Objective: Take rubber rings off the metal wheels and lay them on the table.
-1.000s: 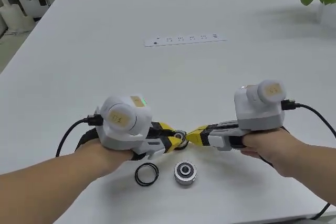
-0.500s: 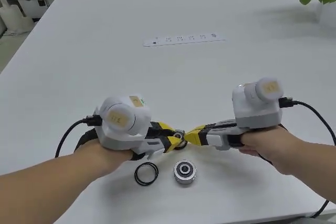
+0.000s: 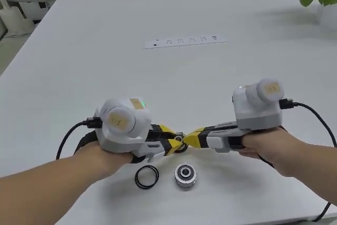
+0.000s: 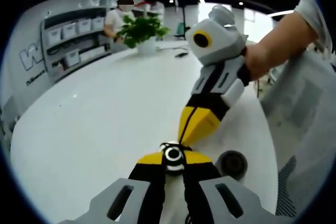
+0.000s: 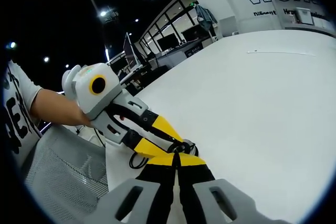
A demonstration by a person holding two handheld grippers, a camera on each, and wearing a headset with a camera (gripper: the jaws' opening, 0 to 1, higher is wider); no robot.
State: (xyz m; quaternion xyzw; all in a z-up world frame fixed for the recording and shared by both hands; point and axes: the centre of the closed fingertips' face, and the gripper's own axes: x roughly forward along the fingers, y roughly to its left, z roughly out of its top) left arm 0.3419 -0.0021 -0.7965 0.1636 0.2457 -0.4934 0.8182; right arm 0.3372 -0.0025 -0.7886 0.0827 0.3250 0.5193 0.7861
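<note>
- One second, almost no change: left gripper (image 4: 172, 161) stays clenched on a metal wheel (image 4: 173, 153) above the table's (image 3: 158, 77) near edge
- The right gripper (image 5: 178, 156) keeps pinching its rubber ring (image 4: 164, 148), apparently not yet free
- A loose ring (image 3: 147, 176) and bare wheel (image 3: 185, 174) lie by that edge

The rubber ring (image 3: 147, 176) is black, the metal wheel (image 3: 185, 174) silver, the table (image 3: 158, 77) white.

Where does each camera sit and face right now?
Head view: headset, looking down at white table, forearms, left gripper, right gripper.
Left gripper view: along its jaws gripping a small metal wheel, facing the right gripper.
Right gripper view: along its shut jaws, facing the left gripper.
Head and left gripper views share the loose metal wheel.
</note>
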